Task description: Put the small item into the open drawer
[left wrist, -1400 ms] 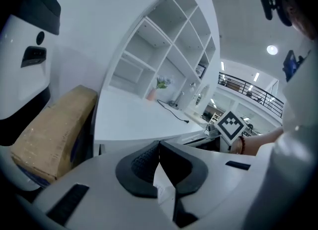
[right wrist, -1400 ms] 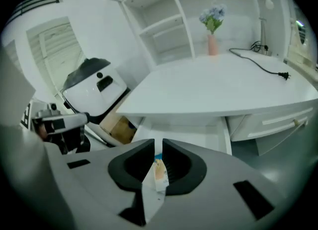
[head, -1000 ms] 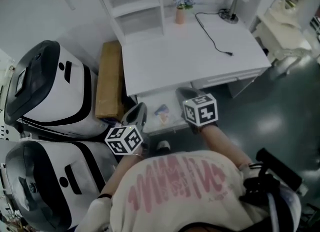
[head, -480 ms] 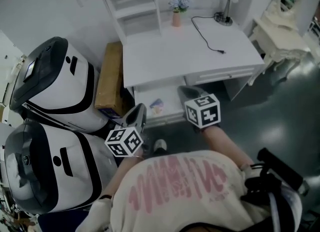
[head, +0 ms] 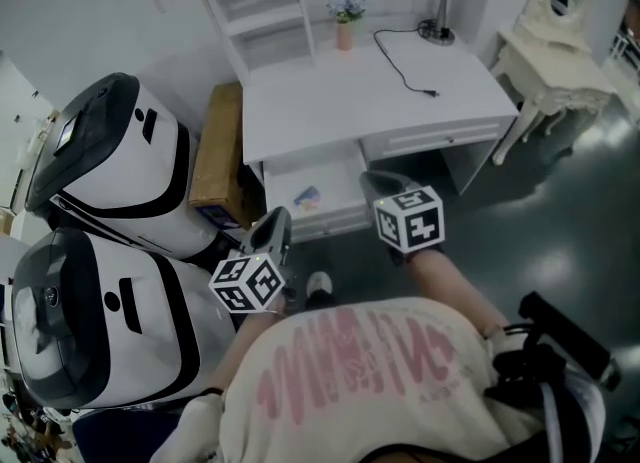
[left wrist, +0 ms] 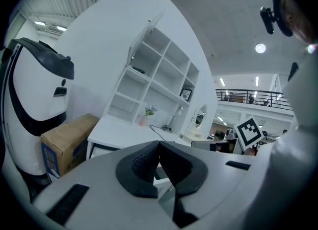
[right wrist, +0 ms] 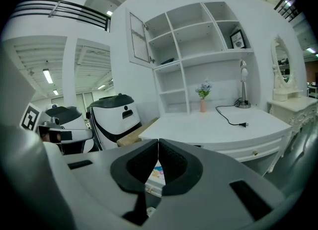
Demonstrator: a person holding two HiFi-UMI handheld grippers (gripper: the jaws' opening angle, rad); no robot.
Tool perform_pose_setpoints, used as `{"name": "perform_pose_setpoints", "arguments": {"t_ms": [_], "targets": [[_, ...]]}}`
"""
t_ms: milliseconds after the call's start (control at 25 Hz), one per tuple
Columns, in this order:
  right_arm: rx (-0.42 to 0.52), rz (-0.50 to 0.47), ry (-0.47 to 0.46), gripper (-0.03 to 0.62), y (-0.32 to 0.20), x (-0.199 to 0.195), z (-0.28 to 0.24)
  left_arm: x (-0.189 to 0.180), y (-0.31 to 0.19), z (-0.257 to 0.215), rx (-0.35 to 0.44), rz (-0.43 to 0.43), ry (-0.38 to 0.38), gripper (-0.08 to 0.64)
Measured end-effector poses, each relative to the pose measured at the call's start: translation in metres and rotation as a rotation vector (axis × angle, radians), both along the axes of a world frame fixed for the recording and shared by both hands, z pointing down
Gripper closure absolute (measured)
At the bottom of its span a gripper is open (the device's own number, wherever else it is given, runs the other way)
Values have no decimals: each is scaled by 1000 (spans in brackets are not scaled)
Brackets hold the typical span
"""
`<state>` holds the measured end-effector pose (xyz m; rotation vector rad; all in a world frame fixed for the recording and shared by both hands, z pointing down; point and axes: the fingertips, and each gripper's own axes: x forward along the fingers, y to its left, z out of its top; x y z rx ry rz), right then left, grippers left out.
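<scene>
Where the dark floor (head: 560, 211) runs up to the wall, two big white-and-black machines (head: 110, 166) stand one in front of the other at the person's left. Beside them sits a white counter (head: 370, 91) with a white shelf unit (head: 260, 11) rising from its back left part. Off to the right, apart from the counter, is a cream dressing table (head: 545, 51) with an oval mirror.

A brown cardboard box (head: 220, 156) stands on end in the gap between the upper machine and the counter. Below the counter's front left edge, the open drawer (head: 335, 183) is pulled out toward the person.

Both arms reach forward from the person's pale printed shirt. The left tool (head: 280, 217) hovers just outside the drawer's near left corner, its jaws clenched tip to tip with nothing between them. The right tool (head: 376, 183) hangs just off the drawer's right side, likewise clenched and empty.

On the counter's back edge stand a desk lamp (head: 445, 11) and a small pink vase (head: 344, 33) of pale flowers. A black cable (head: 400, 56) trails from the lamp's base, its plug loose on the top.

The small item (head: 306, 196), a flat colourful packet, lies on the drawer's floor, left of centre.
</scene>
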<state>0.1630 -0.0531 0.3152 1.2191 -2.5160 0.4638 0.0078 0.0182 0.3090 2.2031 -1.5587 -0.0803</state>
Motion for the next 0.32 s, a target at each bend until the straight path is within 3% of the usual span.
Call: {"name": "perform_pose_setpoints", "arguments": {"t_ms": [320], "targets": [[15,0,1,571,20,6,0,0,20,-2,23,-9,-11,531]]}}
